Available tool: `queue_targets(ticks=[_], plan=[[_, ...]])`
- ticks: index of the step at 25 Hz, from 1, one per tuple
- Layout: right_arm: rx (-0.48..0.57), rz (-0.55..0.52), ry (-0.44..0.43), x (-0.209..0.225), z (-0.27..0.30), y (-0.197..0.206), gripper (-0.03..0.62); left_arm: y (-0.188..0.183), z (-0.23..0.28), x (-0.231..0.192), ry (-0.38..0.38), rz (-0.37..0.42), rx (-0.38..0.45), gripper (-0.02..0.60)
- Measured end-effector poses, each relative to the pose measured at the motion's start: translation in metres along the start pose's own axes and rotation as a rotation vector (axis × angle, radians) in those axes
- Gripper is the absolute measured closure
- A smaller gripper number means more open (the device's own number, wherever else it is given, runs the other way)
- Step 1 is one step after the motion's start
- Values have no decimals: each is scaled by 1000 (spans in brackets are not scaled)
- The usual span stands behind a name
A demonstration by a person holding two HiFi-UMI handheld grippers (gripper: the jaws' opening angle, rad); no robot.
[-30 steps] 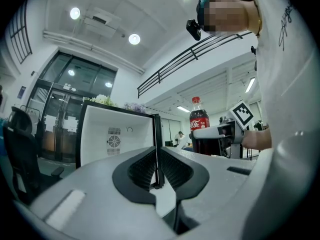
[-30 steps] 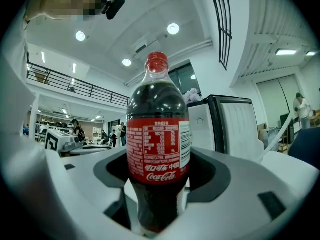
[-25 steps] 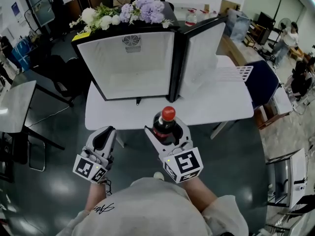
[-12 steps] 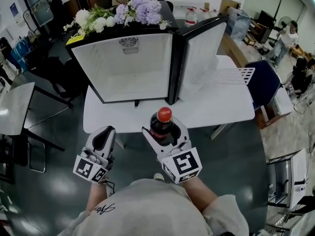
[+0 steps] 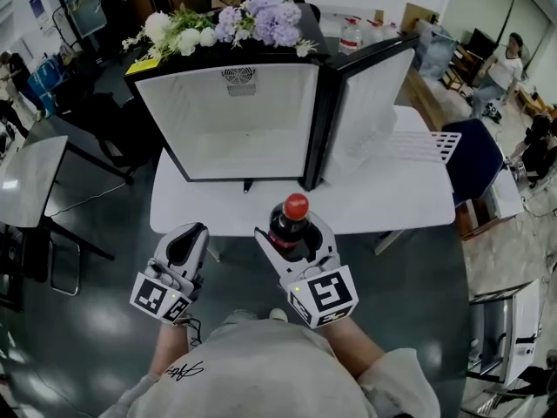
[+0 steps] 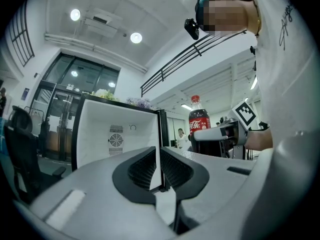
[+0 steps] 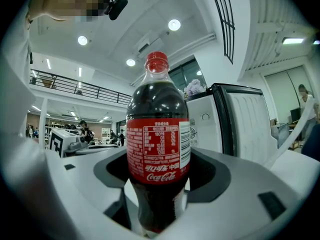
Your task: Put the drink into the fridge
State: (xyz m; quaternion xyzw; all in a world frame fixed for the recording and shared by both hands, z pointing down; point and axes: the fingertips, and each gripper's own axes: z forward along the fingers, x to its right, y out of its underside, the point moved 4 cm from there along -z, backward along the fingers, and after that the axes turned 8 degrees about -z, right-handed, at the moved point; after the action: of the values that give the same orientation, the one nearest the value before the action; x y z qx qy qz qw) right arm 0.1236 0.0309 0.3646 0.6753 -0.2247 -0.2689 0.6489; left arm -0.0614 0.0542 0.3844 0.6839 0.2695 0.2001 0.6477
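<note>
Lower centre: right gripper (image 5: 292, 240) clenched round a cola bottle (image 5: 290, 222), upright, red cap on top (label plain in the right gripper view). Lower left, beside it: left gripper (image 5: 185, 244), jaws pressed together, gripping nothing. Just beyond, mid-frame: white table (image 5: 392, 194). On it, upper centre: fridge (image 5: 228, 120), white inside, door (image 5: 370, 103) swung open to the right. On top, upper edge: flowers (image 5: 235, 23).
</note>
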Motion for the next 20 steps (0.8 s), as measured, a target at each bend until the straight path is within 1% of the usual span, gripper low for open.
queue_targets(ticks=[10, 17, 20], plan=[[-31, 23, -10, -1, 9, 14, 287, 8, 1, -6, -3, -13, -22, 551], [-32, 32, 26, 0, 28, 17, 287, 10, 17, -29, 47, -20, -6, 551], [-35, 37, 28, -1, 37, 17, 287, 6, 25, -37, 66, -18, -6, 551]])
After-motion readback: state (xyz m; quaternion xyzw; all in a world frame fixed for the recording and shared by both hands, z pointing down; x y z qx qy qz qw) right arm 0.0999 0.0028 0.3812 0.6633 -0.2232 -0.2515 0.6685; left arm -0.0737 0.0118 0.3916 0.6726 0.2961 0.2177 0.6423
